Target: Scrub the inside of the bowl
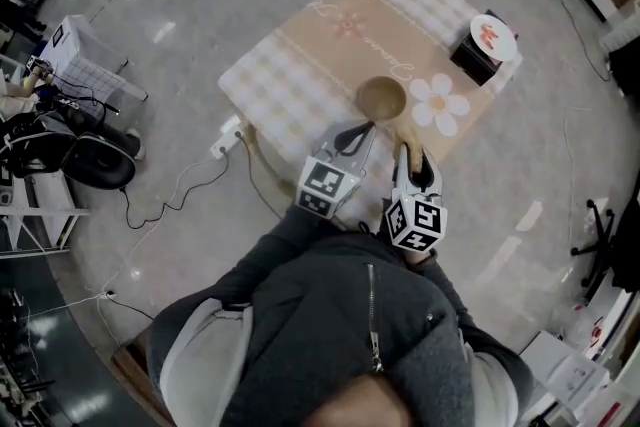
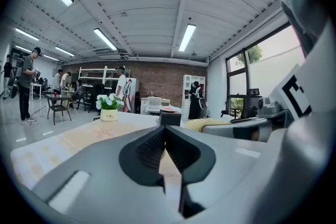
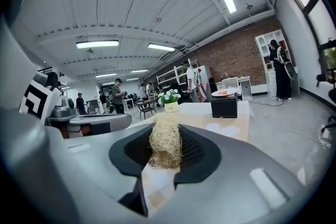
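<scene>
Straw-like scrubber (image 3: 165,148), pinched in the right gripper (image 3: 166,132), is wanting firm circles inside the bowl (image 1: 381,98) while the left gripper (image 2: 165,134) is hovering pressed together, empty.

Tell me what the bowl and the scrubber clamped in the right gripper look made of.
The bowl looks like wood, matte: even tan-brown, no glare. The scrubber looks like dry plant fibre, perhaps straw or loofah: pale, loose, tangled strands.

Open-plan lab or office is indicated by brick back wall (image 2: 157,80), ceiling strip lights (image 2: 186,36), white shelf unit (image 2: 188,89), polished floor (image 1: 200,25), trailing cables (image 1: 160,207), standing people (image 2: 26,84).
</scene>
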The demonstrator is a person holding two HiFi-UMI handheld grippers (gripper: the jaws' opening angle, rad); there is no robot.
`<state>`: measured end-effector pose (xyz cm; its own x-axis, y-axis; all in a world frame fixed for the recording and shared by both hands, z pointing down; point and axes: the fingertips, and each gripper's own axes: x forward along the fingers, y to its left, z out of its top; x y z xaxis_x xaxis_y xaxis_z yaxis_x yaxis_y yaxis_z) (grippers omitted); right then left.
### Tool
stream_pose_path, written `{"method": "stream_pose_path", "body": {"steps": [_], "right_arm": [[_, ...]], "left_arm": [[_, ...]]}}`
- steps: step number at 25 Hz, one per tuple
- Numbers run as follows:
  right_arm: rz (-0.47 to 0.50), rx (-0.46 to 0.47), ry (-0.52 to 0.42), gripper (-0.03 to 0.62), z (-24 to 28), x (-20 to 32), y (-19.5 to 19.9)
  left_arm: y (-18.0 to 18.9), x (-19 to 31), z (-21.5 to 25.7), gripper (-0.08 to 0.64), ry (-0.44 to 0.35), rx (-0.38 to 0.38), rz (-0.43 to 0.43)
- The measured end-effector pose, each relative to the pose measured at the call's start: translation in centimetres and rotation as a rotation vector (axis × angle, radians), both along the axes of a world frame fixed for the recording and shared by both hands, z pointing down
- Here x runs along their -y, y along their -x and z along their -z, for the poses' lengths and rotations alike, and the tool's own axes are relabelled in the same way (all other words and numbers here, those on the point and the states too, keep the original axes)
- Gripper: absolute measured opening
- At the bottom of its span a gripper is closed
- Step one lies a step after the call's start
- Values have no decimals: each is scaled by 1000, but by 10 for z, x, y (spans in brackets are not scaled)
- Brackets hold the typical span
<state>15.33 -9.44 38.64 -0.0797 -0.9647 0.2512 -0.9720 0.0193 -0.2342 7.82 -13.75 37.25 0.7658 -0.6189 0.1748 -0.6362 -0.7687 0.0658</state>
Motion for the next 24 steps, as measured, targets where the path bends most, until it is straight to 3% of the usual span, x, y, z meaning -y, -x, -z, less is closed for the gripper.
{"method": "stream_pose_path", "body": {"steps": [6, 10, 16, 24], "right_arm": [[-9, 26, 12, 109, -2, -1, -1], [5, 50, 33, 107, -4, -2, 3], [14, 103, 106, 109, -16, -4, 9], [43, 119, 135, 109, -26, -6, 28]], "left_arm": [[5, 0, -5, 8, 21, -20, 19], [7, -2, -14, 9, 47, 11, 31], [8, -10, -23, 9, 68, 20, 24], [15, -18, -28, 9, 83, 22, -1]]}}
